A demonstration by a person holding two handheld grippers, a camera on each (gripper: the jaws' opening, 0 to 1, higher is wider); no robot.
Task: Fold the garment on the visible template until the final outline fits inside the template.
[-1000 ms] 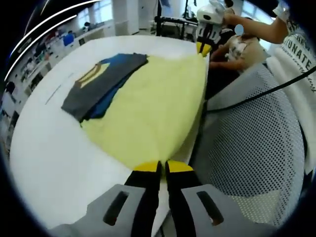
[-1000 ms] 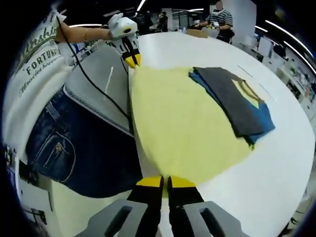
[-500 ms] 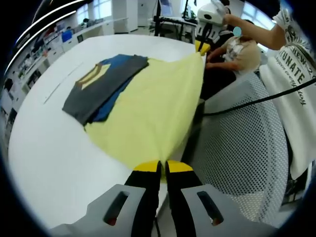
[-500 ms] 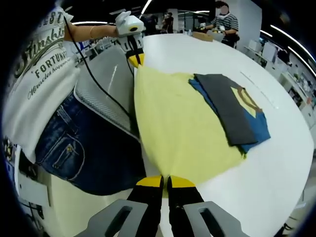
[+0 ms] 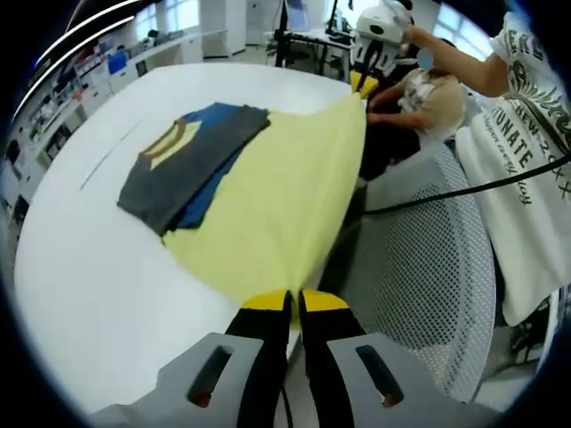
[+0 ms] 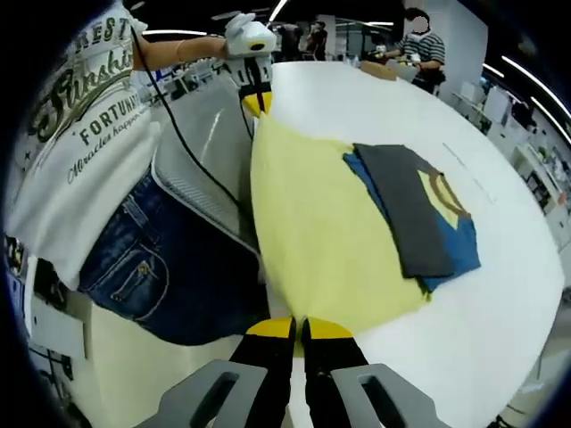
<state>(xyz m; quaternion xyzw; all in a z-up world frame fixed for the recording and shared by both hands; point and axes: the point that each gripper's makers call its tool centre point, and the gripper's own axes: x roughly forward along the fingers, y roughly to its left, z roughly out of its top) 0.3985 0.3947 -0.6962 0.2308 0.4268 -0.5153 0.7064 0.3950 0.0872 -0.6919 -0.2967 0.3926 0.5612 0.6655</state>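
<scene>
I had the left tool [image 5: 293,301] pinched on one near corner of the yellow garment [image 5: 268,205] and the right tool [image 6: 293,328] pinched on the other, jaws pressed together on cloth at both. The held edge hung taut between the tools, raised off the rim of the white bench [image 5: 80,267]. The rest of the sheet lay flat, running away from both tools toward a folded grey and blue shirt [image 6: 419,218] on its far part. I judged the fold would go forward across the bench, both tools equally near, the taut edge its long axis.
</scene>
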